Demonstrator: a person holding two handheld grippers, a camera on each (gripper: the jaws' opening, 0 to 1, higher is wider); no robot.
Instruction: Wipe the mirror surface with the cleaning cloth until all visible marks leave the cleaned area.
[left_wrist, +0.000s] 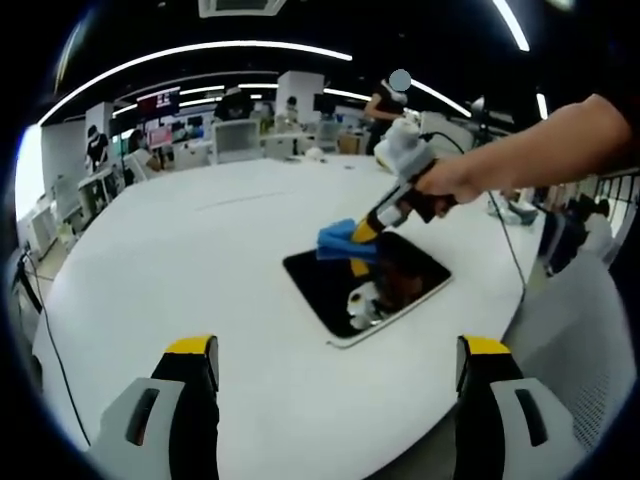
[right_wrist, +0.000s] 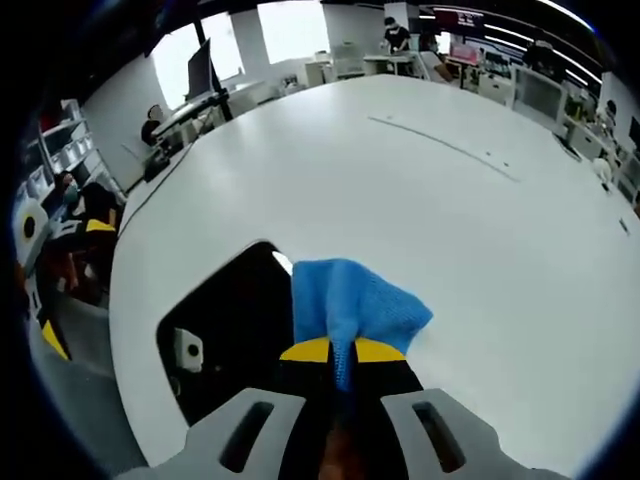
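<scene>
Cloth (right_wrist: 350, 305), pinched in closed right gripper (right_wrist: 342, 352), sits at mirror (left_wrist: 365, 283) far edge; left gripper (left_wrist: 335, 362) open, empty, well back

A big white round worktop (left_wrist: 200, 260) spreads out bare and bright, with a faint seam line across it. Beyond its far edge, office desks with monitors (left_wrist: 160, 102) and a white chair (left_wrist: 238, 138). A thin dark cable (left_wrist: 512, 255) trails off the worktop's right edge.
</scene>
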